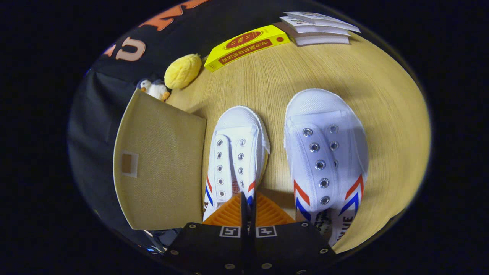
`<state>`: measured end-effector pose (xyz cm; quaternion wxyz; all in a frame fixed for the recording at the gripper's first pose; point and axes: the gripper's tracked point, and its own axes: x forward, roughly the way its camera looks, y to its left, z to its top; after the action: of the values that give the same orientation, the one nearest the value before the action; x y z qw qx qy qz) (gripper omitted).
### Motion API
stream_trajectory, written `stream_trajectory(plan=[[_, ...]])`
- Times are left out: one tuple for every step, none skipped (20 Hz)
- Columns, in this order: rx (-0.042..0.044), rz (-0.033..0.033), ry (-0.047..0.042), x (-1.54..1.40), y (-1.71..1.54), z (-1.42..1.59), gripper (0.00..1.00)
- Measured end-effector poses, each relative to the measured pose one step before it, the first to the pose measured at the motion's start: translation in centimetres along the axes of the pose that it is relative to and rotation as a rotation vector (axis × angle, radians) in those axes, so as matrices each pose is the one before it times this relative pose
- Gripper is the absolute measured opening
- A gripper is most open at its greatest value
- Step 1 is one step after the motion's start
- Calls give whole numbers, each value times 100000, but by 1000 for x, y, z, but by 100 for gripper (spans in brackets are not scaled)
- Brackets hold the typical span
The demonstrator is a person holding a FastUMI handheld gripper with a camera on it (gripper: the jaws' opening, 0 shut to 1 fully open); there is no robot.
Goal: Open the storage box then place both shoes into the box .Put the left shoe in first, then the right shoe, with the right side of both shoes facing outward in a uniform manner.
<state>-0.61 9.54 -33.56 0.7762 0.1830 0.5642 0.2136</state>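
White canvas left shoe (235, 152) lies just ahead of the tool (248, 206), fingers pressed together; its pair (324, 152) beside, beige fabric box (160, 160) opposite.

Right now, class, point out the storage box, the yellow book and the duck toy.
storage box (160, 164), gripper view, beige fabric lid.
yellow book (246, 46), gripper view, front cover.
duck toy (154, 90), gripper view, white body.

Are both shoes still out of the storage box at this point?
Yes, out. Both white shoes stand upright on the wooden table beside the box; the gripper fingers are shut together.
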Motion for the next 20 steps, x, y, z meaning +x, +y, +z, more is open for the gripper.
stream_trajectory(plan=[[3108, 3306, -2063, -107, 714, -65, 0], [1539, 2384, -736, -34, 659, 263, 0], [418, 1803, -2455, -268, 652, 480, 0], [-1179, 1519, -2444, -581, 708, 414, 0], [-1337, 1492, -1527, -392, 753, 420, 0], [171, 1528, -1778, -633, 868, 637, 0], [625, 1145, -1972, -887, 1040, 580, 0], [-362, 575, -1748, -828, 912, 739, 0], [-1435, 330, -1717, -737, 742, 636, 0], [-1363, 141, -2005, -884, 895, 787, 0], [-2167, 138, -2594, -905, 1032, 783, 0], [-2214, -85, -1147, -717, 1020, 687, 0], [-1526, 484, -2173, -1037, 1303, 740, 0], [-1023, 901, -2608, -629, 1487, 841, 0], [-1353, 1305, -731, -843, 1650, 452, 0], [-1293, 1097, -929, -298, 1236, 307, 0], [-1529, 960, -1547, -324, 1611, 423, 0], [-1158, 1204, -681, -116, 1641, -12, 0], [-650, 1391, 415, 221, 1577, -285, 0], [-370, 1308, 450, 511, 1452, -491, 0]])
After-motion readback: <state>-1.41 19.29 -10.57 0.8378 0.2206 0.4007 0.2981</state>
